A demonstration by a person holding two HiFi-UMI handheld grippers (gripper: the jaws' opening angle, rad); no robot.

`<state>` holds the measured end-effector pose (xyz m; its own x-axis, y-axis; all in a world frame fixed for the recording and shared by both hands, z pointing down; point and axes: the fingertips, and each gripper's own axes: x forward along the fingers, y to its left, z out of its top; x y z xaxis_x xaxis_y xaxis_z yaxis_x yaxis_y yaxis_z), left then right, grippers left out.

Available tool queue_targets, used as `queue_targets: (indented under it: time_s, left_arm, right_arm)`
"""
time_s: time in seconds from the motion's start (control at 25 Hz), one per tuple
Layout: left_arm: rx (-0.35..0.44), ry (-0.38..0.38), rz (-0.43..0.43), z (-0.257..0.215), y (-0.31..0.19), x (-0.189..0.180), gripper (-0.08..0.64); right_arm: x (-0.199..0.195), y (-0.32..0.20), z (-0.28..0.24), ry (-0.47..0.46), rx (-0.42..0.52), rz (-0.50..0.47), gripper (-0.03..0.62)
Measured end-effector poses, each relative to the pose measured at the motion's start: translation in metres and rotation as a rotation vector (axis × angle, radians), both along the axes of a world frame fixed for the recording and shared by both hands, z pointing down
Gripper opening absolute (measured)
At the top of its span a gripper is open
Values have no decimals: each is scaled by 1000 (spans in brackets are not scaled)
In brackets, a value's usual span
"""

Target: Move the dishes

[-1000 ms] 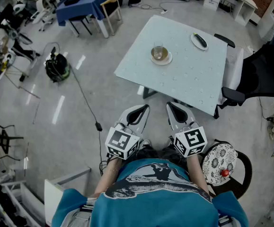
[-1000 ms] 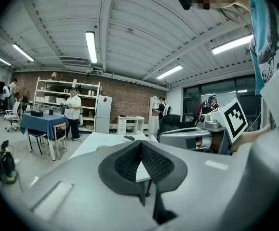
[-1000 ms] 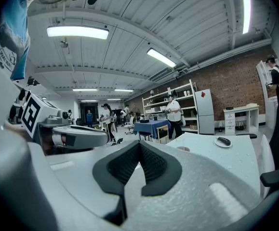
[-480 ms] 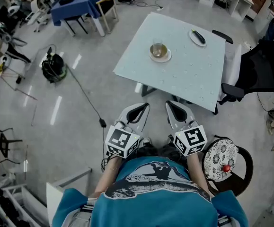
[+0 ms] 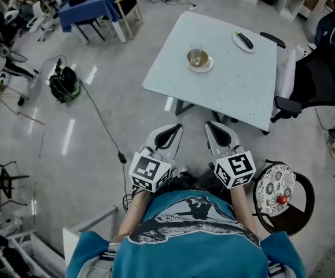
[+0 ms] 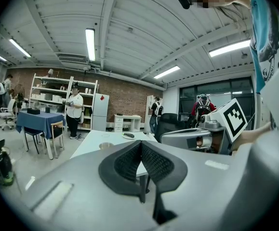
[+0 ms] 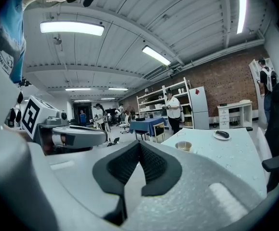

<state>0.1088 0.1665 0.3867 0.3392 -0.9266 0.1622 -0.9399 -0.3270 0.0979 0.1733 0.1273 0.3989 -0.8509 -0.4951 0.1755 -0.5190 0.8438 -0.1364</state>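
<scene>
Head view: table (image 5: 236, 80) higher vs. before (left gripper (image 5: 175, 130), right gripper (image 5: 214, 127): jaws together)

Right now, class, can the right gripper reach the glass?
Probably not yet: the right gripper sits short of the table, floor between, and the glass stands well in from the near edge. Nothing blocks the way.

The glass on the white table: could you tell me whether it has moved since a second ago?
No: the glass still sits on its saucer, same spot on the table.
</scene>
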Motion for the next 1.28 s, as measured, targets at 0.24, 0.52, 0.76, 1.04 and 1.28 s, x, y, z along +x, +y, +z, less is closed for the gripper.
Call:
queue_targets:
  time_s: [0.24, 0.52, 0.76, 1.04, 1.28]
  left_arm:
    - [1, 33, 2, 6, 8, -5, 12]
    - [-9, 50, -33, 8, 11, -19, 12]
    - [-30, 61, -96, 15, 11, -43, 12]
    - [-40, 53, -158, 19, -17, -80, 12]
    - [-45, 26, -174, 14, -77, -115, 12]
  right_arm:
    - [2, 6, 6, 41, -5, 16, 2]
    - [-8, 3, 2, 56, -14, -11, 2]
    - [-38, -7, 7, 70, -21, -80, 2]
    - [-81, -43, 20, 63, -46, -147, 2]
    - [-113, -107, 24, 65, -50, -160, 2]
